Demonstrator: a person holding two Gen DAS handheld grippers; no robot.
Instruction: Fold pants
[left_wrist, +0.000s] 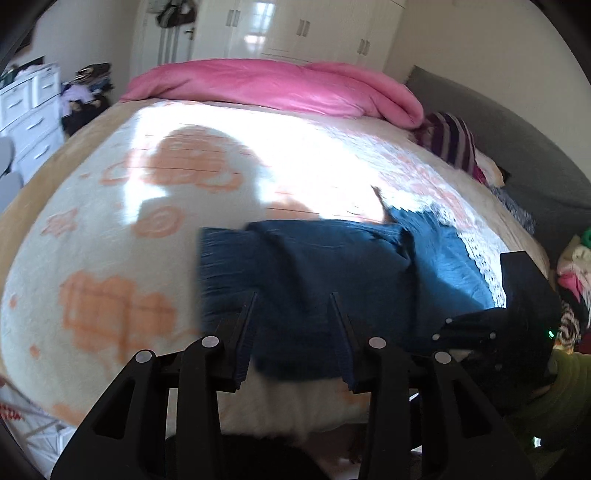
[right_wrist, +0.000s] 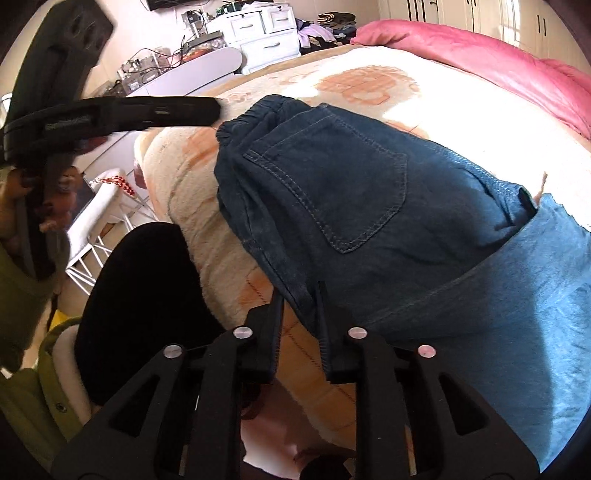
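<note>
We find the blue denim pants (right_wrist: 332, 192) lying partly folded on a cream blanket with orange cloud shapes (left_wrist: 110, 258), filling the centre and right of the right wrist view, the elastic waistband toward upper centre and a stitched back pocket facing up. A lighter blue panel, perhaps the inside of a leg, spreads at lower right. Our right gripper (right_wrist: 301, 291) sits at bottom centre, its jaws a narrow way apart with a fold edge of denim in the gap; we cannot tell whether the pads press on the cloth.

In the left wrist view the pants occupy centre and right, their straight left edge blurred. Our left gripper (left_wrist: 293, 299) hangs at lower centre, jaws moderately spread and nothing visibly between them, the tips seen against the denim. The pink duvet (left_wrist: 277, 85) is bunched at the top of the frame.

The risks as we judge them: with the right jaws this loose, the fold edge could slip out and the layers slide apart. The bundle lies near the blanket's near edge, so a tug toward us could drag it off the bed. A pinch that catches only the top layer would leave the fold uneven, and the plush blanket could be caught along with the denim.
</note>
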